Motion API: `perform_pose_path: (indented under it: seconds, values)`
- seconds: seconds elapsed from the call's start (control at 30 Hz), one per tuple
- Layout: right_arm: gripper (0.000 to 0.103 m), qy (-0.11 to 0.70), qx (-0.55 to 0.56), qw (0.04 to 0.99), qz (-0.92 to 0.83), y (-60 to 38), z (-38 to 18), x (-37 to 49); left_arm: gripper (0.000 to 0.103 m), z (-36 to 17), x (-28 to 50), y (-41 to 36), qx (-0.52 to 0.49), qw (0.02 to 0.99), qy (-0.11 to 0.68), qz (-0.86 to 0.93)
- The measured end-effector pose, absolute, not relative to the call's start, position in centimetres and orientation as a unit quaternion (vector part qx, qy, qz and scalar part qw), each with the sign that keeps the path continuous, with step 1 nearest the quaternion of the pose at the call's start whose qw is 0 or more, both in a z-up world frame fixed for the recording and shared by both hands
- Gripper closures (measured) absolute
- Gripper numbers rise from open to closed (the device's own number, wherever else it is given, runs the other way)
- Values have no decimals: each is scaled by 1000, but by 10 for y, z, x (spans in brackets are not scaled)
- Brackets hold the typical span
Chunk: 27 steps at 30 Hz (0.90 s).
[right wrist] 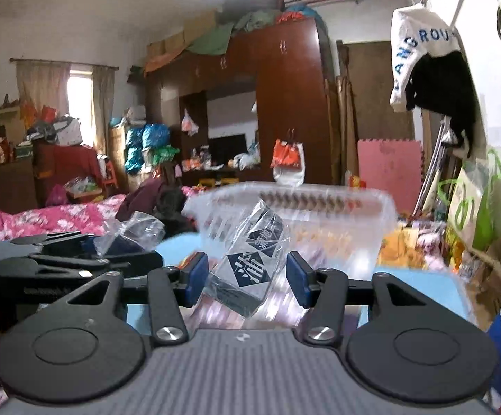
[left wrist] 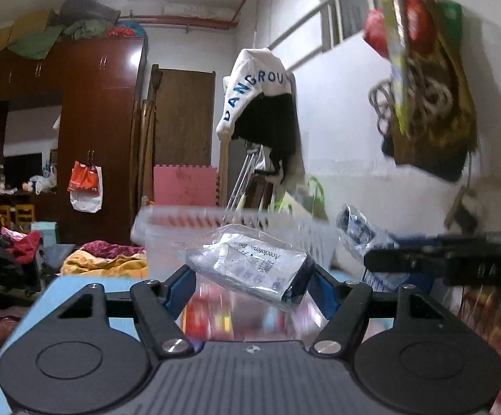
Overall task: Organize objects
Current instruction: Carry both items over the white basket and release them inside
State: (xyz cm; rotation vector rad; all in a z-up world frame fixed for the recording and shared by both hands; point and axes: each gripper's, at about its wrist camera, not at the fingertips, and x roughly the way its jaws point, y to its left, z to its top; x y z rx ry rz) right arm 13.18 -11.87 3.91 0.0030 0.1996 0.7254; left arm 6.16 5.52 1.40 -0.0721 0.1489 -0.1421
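Our left gripper [left wrist: 252, 278] clamps a plastic-wrapped packet [left wrist: 250, 266], both pads pressed to its ends, held clear above the blue table [left wrist: 60, 294]. Our right gripper [right wrist: 247, 276] pinches a wrapped box [right wrist: 250, 266] with dark diamond labels, tilted between its pads. Just ahead sits the clear bin [right wrist: 337, 221], blurred. The two grippers ride side by side.

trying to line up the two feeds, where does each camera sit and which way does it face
Left wrist: on the left gripper, facing the clear basket and wardrobe; its fingers clamp a medicine packet; the right gripper pokes in alongside.
Right wrist: on the right gripper, same heading, gripping a wrapped box; the left gripper shows.
Shared: basket, wardrobe, hanging hoodie.
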Motion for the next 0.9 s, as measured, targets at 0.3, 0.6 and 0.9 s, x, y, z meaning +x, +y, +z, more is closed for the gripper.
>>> perform_pose_path:
  seconds: [0.3,0.6,0.9]
  values:
    - [49,131,-30,942,308,-83,76,224,29,78,186,62,-77,985,142,-63]
    - [1,150,-19,938,311,-90,57,231,26,51,226,72,-83,972,218,-39]
    - [0,143,38,928,342,-137,33,180,9,63,206,61,-26,980,195,-15]
